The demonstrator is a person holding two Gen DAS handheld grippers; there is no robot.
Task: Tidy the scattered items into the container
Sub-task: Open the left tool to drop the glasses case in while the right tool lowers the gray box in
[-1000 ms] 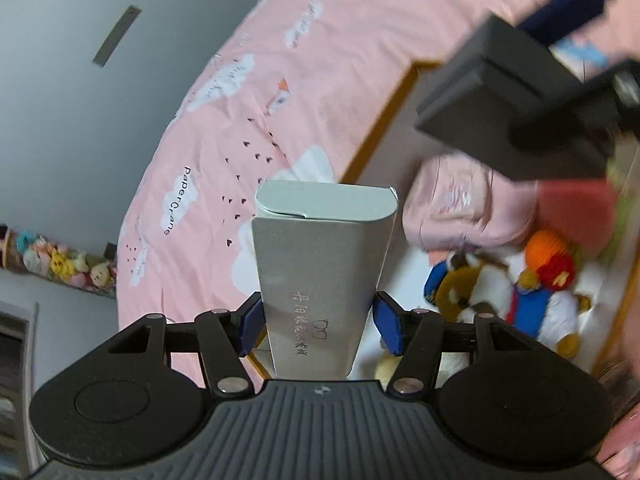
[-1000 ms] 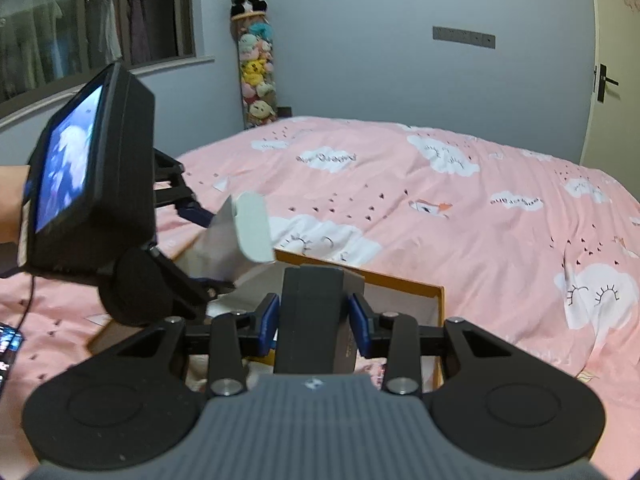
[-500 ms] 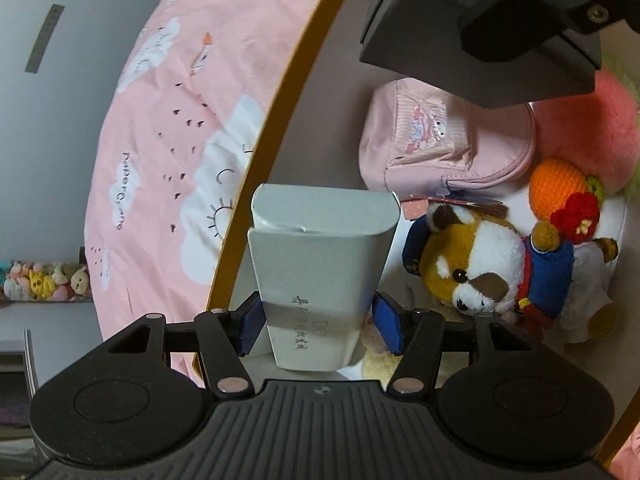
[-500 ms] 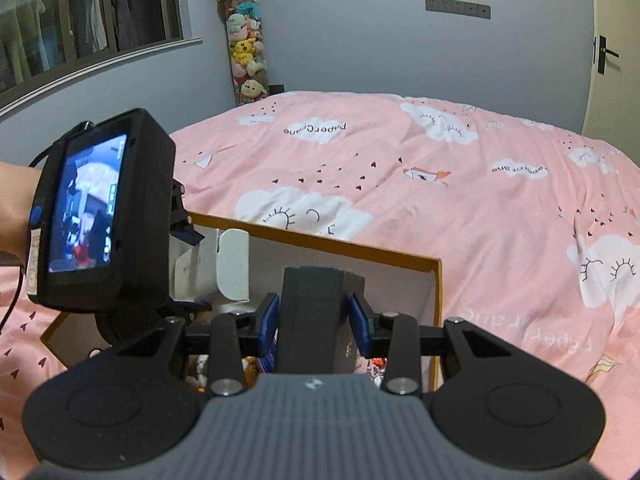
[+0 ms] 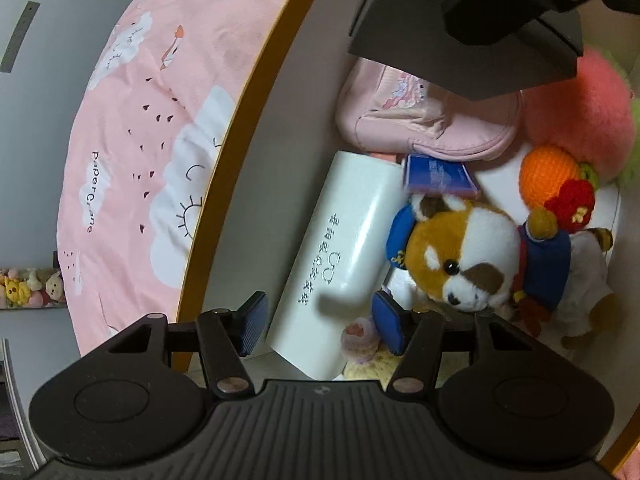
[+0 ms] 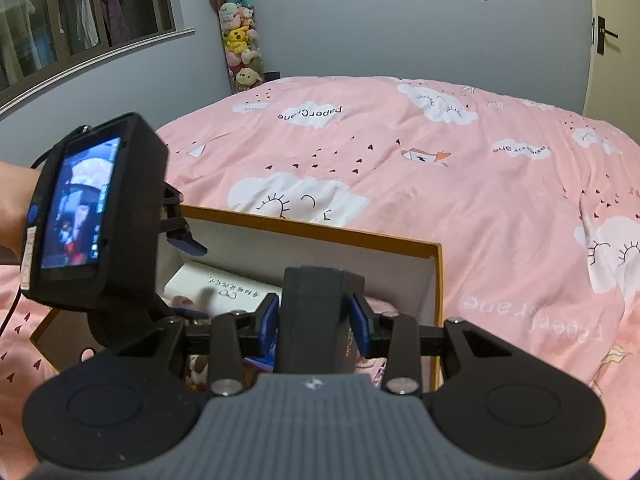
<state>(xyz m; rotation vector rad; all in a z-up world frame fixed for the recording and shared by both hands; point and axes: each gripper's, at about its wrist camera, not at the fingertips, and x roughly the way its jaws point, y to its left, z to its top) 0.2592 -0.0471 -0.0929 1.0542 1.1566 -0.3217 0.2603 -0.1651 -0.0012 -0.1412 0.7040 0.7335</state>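
White box point(image 5: 340, 256), grey lettering, lies between parted left gripper point(image 5: 320, 320) jaws, long axis pointing ahead-right; right gripper point(image 6: 314, 326) clamps dark block point(image 6: 316, 316).

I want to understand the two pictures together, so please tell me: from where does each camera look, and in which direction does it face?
Left wrist: sits on the left gripper, facing down into the box; its open fingers flank the white carton beside the plush dog.
Right wrist: sits on the right gripper, facing across the pink bed; its fingers are shut on a dark box; a forearm shows at left.
Shared: the box, the white carton, each other's gripper.
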